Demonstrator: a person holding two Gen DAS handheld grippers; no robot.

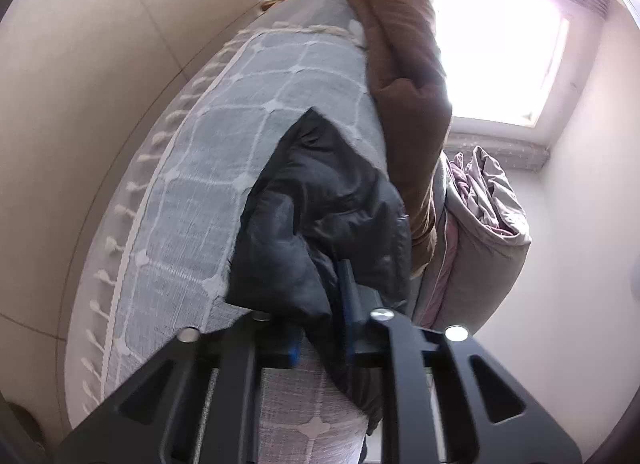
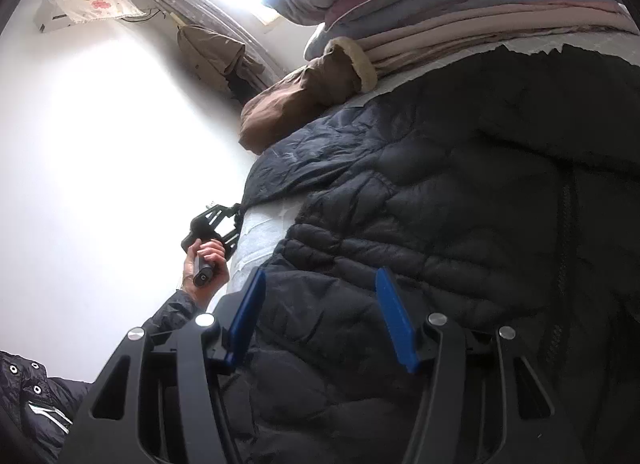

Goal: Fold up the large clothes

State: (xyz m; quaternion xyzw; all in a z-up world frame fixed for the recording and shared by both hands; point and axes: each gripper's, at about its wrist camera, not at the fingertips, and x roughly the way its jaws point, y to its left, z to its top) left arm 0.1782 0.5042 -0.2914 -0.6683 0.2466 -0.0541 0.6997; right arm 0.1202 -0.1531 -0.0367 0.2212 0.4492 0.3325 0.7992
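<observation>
A black quilted puffer jacket (image 2: 460, 216) lies spread on a bed with a grey checked cover (image 1: 224, 136). My left gripper (image 1: 332, 296) is shut on a bunched part of the jacket (image 1: 320, 200), apparently a sleeve, and holds it over the cover. In the right wrist view the left gripper (image 2: 236, 212) shows at the jacket's far edge, held by a hand. My right gripper (image 2: 320, 308) is open, its blue pads (image 2: 394, 316) spread just over the jacket's body with nothing between them.
A brown coat (image 1: 404, 76) lies on the bed beyond the jacket, also seen in the right wrist view (image 2: 304, 92). Folded quilts (image 1: 480, 232) are stacked at the bed's end. A bright window (image 1: 496, 52) is behind. Another brown coat (image 2: 212, 52) hangs on the wall.
</observation>
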